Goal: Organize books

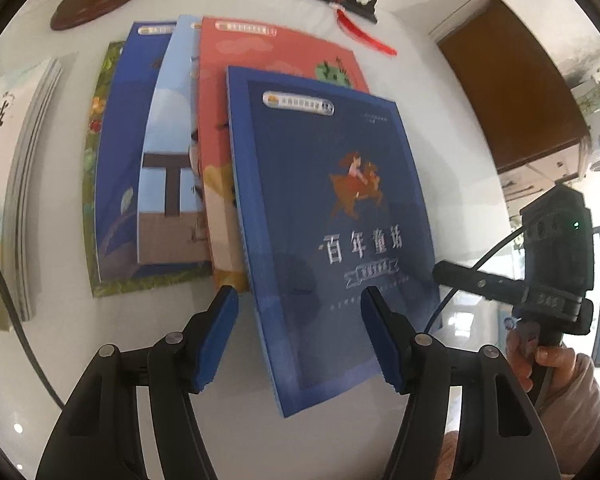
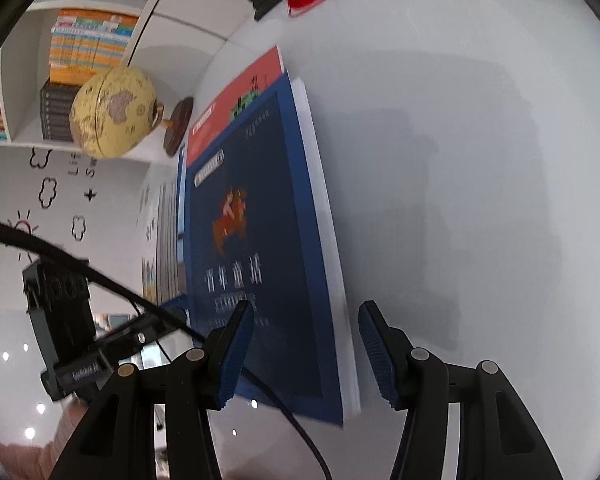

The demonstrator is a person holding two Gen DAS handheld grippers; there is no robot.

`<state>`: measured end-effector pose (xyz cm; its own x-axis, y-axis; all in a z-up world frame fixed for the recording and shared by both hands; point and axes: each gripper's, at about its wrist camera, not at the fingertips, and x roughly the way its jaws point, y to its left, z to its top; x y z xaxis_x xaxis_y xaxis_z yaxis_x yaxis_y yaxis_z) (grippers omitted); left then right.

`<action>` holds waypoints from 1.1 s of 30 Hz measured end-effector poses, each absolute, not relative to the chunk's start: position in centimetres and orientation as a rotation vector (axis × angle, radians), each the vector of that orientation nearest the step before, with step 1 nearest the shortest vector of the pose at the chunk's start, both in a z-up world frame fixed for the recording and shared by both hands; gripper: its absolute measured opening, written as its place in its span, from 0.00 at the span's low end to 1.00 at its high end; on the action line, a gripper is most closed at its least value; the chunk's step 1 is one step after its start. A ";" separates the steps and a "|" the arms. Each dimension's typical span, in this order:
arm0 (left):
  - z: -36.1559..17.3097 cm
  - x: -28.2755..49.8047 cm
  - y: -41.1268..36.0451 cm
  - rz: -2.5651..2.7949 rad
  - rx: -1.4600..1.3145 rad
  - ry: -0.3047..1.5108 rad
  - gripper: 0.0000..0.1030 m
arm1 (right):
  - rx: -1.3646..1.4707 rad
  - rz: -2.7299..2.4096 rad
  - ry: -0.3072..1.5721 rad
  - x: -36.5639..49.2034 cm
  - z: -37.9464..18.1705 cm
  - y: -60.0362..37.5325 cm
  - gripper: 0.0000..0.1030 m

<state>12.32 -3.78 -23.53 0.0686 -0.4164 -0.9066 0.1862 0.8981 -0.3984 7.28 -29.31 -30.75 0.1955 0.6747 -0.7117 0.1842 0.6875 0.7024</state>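
A globe [image 2: 114, 112] on its wooden base; a red tassel [image 1: 364, 36], perhaps a bookmark's.

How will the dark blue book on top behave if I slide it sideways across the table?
The dark blue book looks like a thin paperback, so it would probably flex rather than stay stiff. Its cover looks glossy, and so does the white table, so it should slide easily. It overlaps the red book, which may drag along.

Bare white table [image 2: 460, 160] right of the dark blue book [image 2: 260, 240]; globe [image 2: 112, 112] and fanned books [image 1: 172, 152] crowding the left.
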 end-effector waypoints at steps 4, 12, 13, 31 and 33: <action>-25.1 11.6 -4.7 -0.447 -0.178 1.523 0.60 | 0.900 0.453 1.334 6.9 -31.7 -29.7 0.52; -23.2 11.0 -6.0 -0.414 -0.076 1.401 0.36 | 0.746 0.412 1.284 5.8 -31.3 -29.1 0.14; -22.7 11.2 -6.0 -0.407 -0.055 1.379 0.33 | 0.730 0.406 1.285 5.6 -31.2 -29.0 0.12; -23.5 10.6 -6.0 -0.355 0.048 1.398 0.33 | 0.921 0.465 1.284 4.1 -31.4 -28.2 0.43; -23.4 10.6 -5.8 -0.360 0.039 1.396 0.33 | 0.906 0.462 1.279 4.0 -31.4 -27.8 0.42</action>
